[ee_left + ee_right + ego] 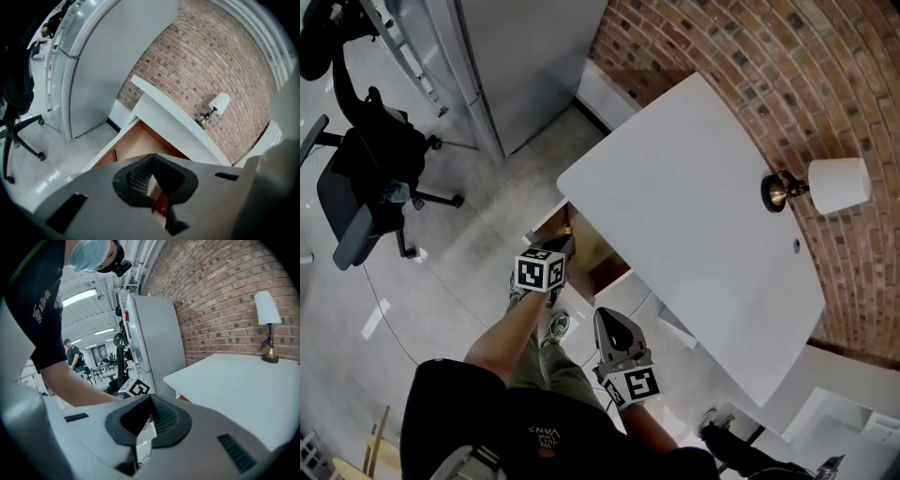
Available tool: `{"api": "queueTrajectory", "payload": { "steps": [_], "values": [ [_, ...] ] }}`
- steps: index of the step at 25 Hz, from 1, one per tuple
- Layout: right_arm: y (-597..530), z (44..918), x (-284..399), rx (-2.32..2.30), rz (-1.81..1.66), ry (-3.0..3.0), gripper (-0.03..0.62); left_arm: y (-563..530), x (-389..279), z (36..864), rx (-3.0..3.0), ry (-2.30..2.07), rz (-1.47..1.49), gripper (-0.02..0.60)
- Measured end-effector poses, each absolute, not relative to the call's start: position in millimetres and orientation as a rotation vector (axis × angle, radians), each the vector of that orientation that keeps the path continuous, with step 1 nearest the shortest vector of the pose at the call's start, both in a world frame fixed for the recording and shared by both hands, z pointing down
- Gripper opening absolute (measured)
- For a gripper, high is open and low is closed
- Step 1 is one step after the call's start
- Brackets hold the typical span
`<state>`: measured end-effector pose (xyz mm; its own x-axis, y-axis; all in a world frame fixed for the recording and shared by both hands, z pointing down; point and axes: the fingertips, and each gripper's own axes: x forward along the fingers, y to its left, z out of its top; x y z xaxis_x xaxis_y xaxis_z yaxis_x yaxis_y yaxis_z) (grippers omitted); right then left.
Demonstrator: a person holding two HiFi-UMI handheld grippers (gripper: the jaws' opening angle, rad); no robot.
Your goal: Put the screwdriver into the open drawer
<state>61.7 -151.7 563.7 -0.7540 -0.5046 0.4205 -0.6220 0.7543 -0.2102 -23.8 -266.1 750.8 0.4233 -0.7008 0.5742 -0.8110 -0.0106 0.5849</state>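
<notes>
The open drawer [584, 253] shows its brown wooden inside under the left edge of the white table [694, 206]. In the left gripper view the drawer [133, 147] lies just below and beyond the jaws. My left gripper [562, 246] hangs over the drawer's front; its jaws [151, 159] meet with nothing between them. My right gripper [609, 321] is nearer to me, off the table's edge, and its jaws [149, 401] also meet on nothing. I see no screwdriver in any view; most of the drawer's inside is hidden behind the left gripper.
A lamp [825, 186] with a white shade stands at the table's far right by the brick wall [741, 56]. A grey cabinet [516, 56] stands beyond the table. A black office chair [366, 178] is on the floor at the left.
</notes>
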Motion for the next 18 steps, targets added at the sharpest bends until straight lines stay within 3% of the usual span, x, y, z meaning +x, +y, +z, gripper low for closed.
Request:
{"api": "queueTrajectory", "payload": {
  "steps": [18],
  "values": [
    [-119, 513, 80, 0.801, 0.357, -2.694, -0.005, -184, -19, 609, 2.001, -1.388, 0.164, 0.008]
  ]
}}
